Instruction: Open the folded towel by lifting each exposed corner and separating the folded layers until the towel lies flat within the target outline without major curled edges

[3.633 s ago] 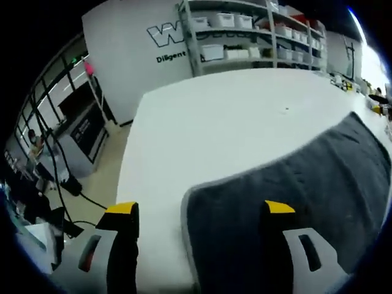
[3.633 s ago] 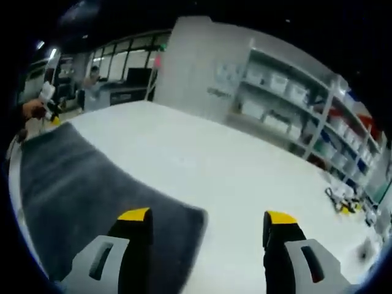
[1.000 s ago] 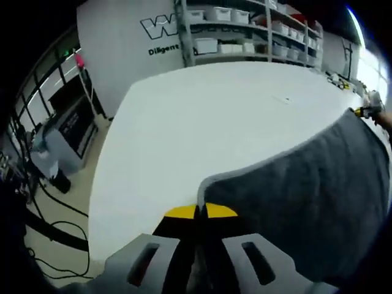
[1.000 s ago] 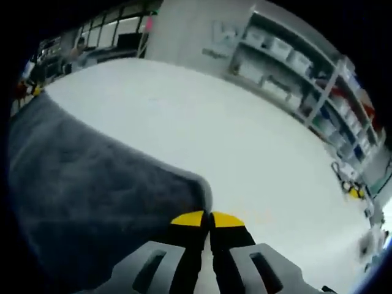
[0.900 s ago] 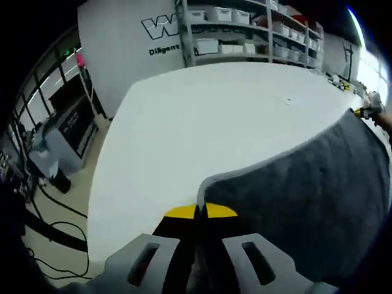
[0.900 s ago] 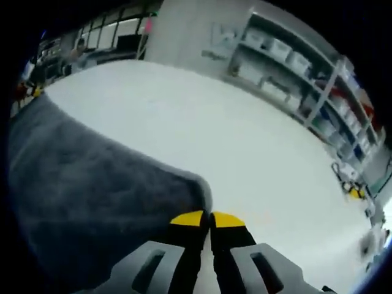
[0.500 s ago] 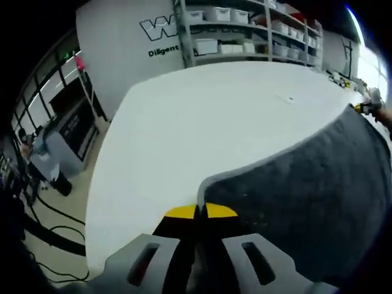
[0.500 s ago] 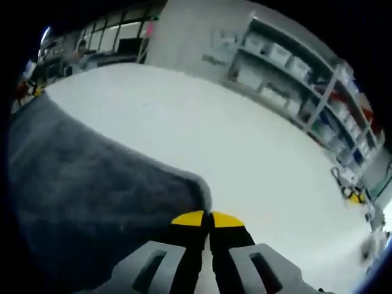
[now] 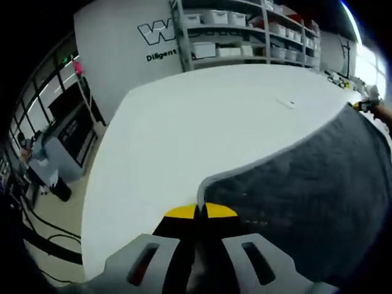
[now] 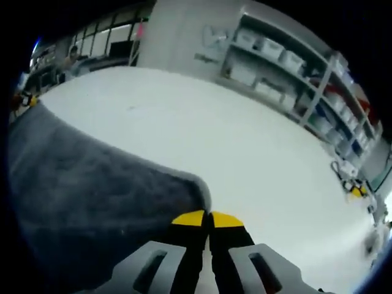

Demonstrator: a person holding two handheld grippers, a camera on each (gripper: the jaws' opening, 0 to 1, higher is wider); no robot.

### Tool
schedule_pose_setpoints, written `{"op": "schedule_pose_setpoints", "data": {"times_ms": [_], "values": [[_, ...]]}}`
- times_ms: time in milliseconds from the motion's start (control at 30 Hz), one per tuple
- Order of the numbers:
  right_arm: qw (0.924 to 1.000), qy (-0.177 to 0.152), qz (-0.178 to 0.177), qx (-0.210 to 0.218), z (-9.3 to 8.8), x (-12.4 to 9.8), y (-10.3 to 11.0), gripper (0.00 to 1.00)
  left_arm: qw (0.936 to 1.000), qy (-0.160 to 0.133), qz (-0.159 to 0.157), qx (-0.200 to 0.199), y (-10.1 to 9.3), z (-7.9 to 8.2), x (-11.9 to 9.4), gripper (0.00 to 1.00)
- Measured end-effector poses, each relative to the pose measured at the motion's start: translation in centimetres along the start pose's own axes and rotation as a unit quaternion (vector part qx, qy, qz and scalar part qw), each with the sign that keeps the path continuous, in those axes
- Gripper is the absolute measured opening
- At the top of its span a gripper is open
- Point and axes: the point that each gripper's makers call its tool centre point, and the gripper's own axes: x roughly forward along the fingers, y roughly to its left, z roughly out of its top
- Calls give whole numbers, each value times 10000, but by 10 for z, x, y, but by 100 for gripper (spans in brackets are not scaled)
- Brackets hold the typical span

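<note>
Since 3.6 s ago both grippers have gone from jaws wide apart to jaws pressed together, each clamped on a towel corner; over the last sec the table has dropped a bit lower in both views and the towel edge looks raised.

Left gripper view: left gripper [image 9: 201, 212] sits bottom centre, yellow tips touching, clenched on the near-left corner of the grey towel [image 9: 306, 184]. The towel's pale hem runs from the tips up and to the right toward the frame's right edge; the dark pile spreads over the lower right. At the far right edge, at the towel's other end, the right gripper [image 9: 362, 105] shows small w/ a bit of a hand behind it. White table [image 9: 202, 116] covers centre and left of the frame. Shelving w/ white bins [image 9: 245, 30] runs along the top; a white wall w/ dark lettering [image 9: 156, 43] is at upper left. A person [image 9: 33, 162] stands at mid left by dark equipment, cables on the floor below.

Right gripper view: right gripper [image 10: 207, 218] is bottom centre, yellow tips shut tight on the towel's [image 10: 86, 196] near-right corner. Cloth spreads left and down from the tips, hem curving up-left toward the frame's left edge, where the left gripper [image 10: 23, 98] shows tiny. The table [image 10: 245, 153] takes up centre and right. Shelving [image 10: 294, 67] crosses the upper right; small yellow-and-dark items [image 10: 352, 184] lie at the right edge, too small to ID.

Whether the rest of the towel is off the table — can't tell.
</note>
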Motion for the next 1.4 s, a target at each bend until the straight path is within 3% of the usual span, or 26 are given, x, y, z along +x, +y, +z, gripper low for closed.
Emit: {"op": "schedule_pose_setpoints", "data": {"times_ms": [200, 400, 600, 867, 1400], "values": [[9991, 123, -138, -384, 6, 6, 0, 0, 9998, -100, -55, -178, -2, 6, 7, 1], [9996, 148, -96, -199, 12, 14, -5, 0, 10000, -80, -10, -14, 4, 13, 13, 1], [9996, 85, -157, -204, 18, 19, -5, 0, 10000, -33, -24, 60, -7, 14, 15, 1], [10000, 31, -76, 7, 19, 23, -6, 0, 9999, -50, -21, 127, 6, 25, 28, 1], [9998, 63, -176, -110, 24, 31, -8, 0, 9996, -223, -51, 151, 29, 42, 51, 1]]}}
